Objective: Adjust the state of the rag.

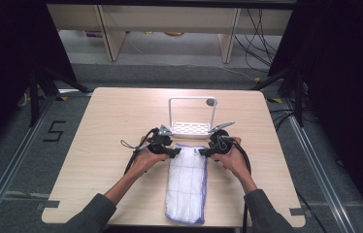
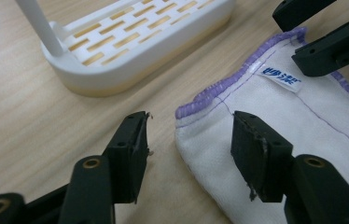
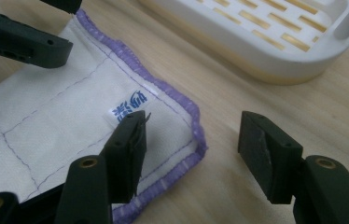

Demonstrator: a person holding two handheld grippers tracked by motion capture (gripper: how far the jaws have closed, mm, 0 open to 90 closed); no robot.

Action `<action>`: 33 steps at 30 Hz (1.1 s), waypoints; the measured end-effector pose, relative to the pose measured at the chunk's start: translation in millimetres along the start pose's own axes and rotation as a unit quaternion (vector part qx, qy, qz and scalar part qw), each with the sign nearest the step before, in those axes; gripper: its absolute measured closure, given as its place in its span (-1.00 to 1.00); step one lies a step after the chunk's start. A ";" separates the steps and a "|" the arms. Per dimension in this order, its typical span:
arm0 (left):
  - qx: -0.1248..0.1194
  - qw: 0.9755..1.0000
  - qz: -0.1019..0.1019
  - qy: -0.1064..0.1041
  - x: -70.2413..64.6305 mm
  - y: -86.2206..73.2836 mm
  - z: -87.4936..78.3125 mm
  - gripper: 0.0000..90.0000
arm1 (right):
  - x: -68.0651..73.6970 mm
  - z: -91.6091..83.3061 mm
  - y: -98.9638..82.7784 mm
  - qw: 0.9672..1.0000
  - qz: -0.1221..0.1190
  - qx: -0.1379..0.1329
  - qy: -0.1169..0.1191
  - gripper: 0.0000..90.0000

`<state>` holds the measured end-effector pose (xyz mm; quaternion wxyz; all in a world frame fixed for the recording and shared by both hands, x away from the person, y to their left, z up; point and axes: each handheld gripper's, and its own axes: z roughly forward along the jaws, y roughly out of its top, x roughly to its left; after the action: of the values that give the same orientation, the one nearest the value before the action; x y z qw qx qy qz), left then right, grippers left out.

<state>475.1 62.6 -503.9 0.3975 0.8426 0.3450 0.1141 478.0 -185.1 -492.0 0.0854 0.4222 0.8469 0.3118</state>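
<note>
White quilted cloth (image 1: 187,183) with purple stitched edging, folded into a long strip, lies flat on the light wood table (image 1: 102,126), running from mid-table toward the person's edge. A small white label with blue characters (image 2: 281,77) sits near its far end. White slotted rack (image 1: 191,127) with an upright rectangular frame stands just beyond the cloth's far end, apart from it.

Left gripper (image 1: 173,152), held in the person's left hand (image 1: 143,158): jaws parted, straddling the cloth's far left corner (image 2: 184,112); one jaw rests over bare wood, the other over fabric; nothing clamped.

Right gripper (image 1: 205,152), held in the person's right hand (image 1: 232,158): jaws likewise spread, straddling the far right corner (image 3: 198,140); one jaw over fabric beside the label, the other over bare wood; nothing clamped.

Both grippers point inward toward each other across the cloth's far end. Grey sleeves enter from the near edge.
</note>
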 end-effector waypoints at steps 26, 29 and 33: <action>-0.015 1.000 0.014 -0.013 8.3 -3.7 3.1 0.88 | 9.6 11.5 9.3 0.998 -0.035 -0.026 0.039 0.85; -0.020 1.000 0.014 -0.019 8.1 -3.0 1.0 0.88 | 8.9 8.6 9.6 0.998 -0.052 -0.030 0.036 0.87; -0.029 0.999 0.018 -0.022 6.4 -0.4 -6.0 0.88 | 10.1 1.2 9.2 0.997 -0.043 -0.047 0.043 0.87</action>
<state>476.8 70.6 -500.9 0.4271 0.8391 0.3174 0.1132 478.2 -172.7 -486.3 0.0818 0.3673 0.8516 0.3649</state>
